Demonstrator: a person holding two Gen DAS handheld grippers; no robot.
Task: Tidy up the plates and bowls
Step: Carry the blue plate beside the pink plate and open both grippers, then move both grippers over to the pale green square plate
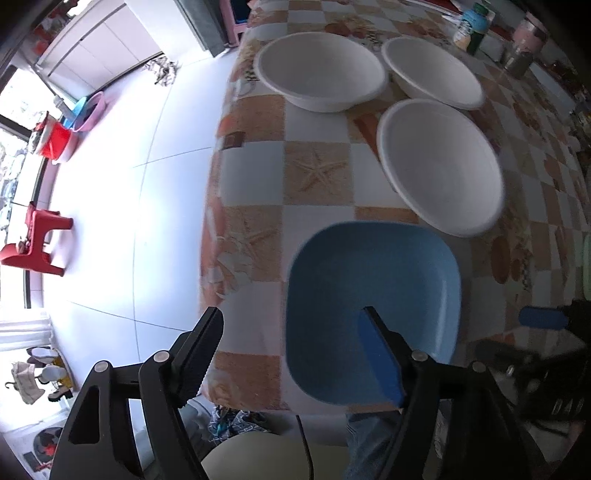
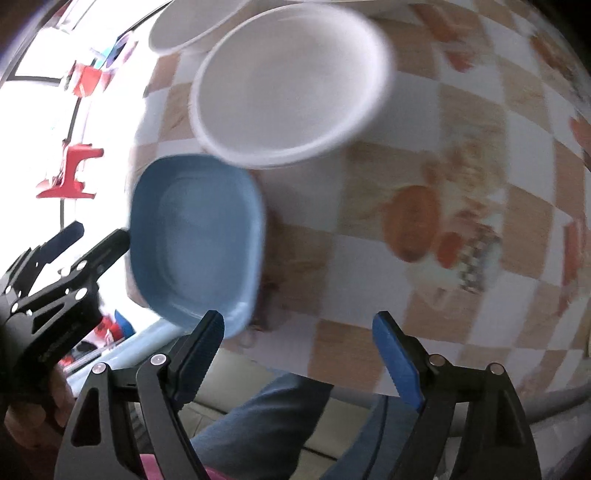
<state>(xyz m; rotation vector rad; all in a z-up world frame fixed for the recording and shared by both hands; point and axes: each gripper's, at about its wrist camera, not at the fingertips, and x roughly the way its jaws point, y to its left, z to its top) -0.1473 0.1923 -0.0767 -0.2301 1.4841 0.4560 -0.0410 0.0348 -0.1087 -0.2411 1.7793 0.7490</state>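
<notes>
A blue square plate (image 1: 369,291) lies at the table's near left corner; it also shows in the right wrist view (image 2: 195,236). My left gripper (image 1: 291,343) is open, its jaws straddling the plate's left rim, one finger over the plate and one off the table edge. Three white bowls stand beyond it: a near one (image 1: 439,166), a far left one (image 1: 319,70) and a far right one (image 1: 432,72). The near bowl shows in the right wrist view (image 2: 291,85). My right gripper (image 2: 299,354) is open and empty above the table's front edge, right of the plate.
The checkered tablecloth (image 1: 317,173) covers the table. Bottles and jars (image 1: 476,26) stand at the far right. A pale green object (image 1: 586,266) peeks in at the right edge. A red stool (image 1: 33,240) and coloured basins (image 1: 85,110) sit on the floor to the left.
</notes>
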